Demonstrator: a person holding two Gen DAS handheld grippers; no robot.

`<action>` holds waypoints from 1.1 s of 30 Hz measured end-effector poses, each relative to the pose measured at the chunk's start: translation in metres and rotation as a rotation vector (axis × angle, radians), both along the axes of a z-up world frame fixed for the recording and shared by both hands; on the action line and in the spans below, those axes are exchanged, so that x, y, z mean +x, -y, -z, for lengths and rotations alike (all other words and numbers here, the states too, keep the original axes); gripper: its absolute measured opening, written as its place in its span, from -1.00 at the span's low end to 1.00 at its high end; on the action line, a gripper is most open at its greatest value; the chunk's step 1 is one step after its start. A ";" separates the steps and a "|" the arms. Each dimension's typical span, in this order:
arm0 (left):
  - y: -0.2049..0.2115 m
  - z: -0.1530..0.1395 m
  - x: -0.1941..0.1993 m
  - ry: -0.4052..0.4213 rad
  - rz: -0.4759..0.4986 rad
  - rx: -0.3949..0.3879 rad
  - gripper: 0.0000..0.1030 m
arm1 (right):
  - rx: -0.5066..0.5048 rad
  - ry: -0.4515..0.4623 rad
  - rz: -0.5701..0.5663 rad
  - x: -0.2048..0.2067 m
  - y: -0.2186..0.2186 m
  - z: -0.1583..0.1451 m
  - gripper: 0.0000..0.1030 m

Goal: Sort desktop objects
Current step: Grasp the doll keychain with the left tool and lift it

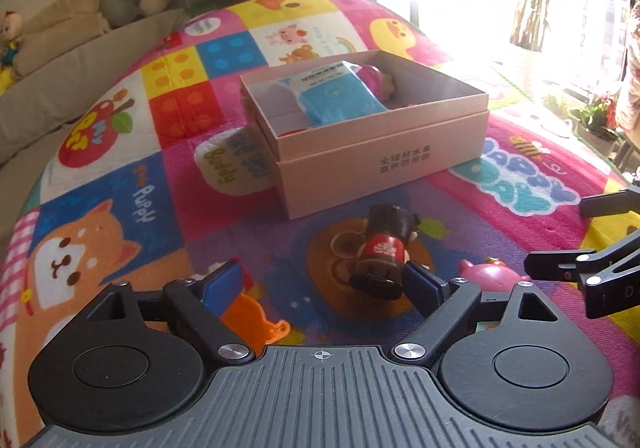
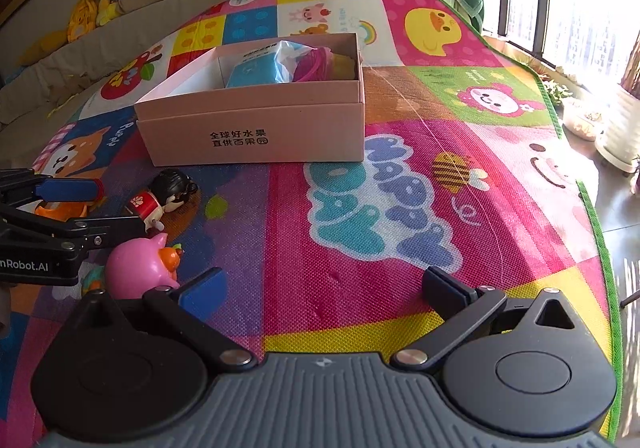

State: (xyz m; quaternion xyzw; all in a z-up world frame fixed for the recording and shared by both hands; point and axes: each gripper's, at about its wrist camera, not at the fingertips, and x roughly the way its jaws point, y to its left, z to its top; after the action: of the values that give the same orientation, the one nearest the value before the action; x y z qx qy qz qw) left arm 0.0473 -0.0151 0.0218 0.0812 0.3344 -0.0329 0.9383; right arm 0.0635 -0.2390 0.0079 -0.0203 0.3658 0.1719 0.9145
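A small doll (image 1: 385,248) with black hair and a red body lies on its side on the colourful play mat (image 1: 120,187). It sits between the fingers of my left gripper (image 1: 323,280), close to the right finger; the jaws stand wide and do not press it. An orange toy (image 1: 256,322) lies under the left finger, and a pink pig (image 1: 490,274) is just to the right. In the right wrist view the doll (image 2: 162,193), the pig (image 2: 138,266) and the left gripper (image 2: 102,207) are at the left. My right gripper (image 2: 322,286) is open over bare mat.
A pink cardboard box (image 1: 360,171) (image 2: 256,119) stands open behind the toys, holding a blue packet (image 1: 336,97) and a pink toy (image 2: 316,61). A sofa with plush toys is at the back left. The mat's green edge (image 2: 592,215) borders floor and potted plants on the right.
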 end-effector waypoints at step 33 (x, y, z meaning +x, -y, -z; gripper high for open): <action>-0.009 -0.004 -0.020 -0.074 0.008 -0.142 0.36 | 0.074 0.049 -0.077 -0.015 0.004 -0.010 1.00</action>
State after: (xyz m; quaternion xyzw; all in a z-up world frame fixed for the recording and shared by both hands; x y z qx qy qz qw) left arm 0.0276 -0.0060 0.0262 0.0146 0.3656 -0.0631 0.9285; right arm 0.0484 -0.2426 0.0174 -0.0047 0.3356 0.2200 0.9159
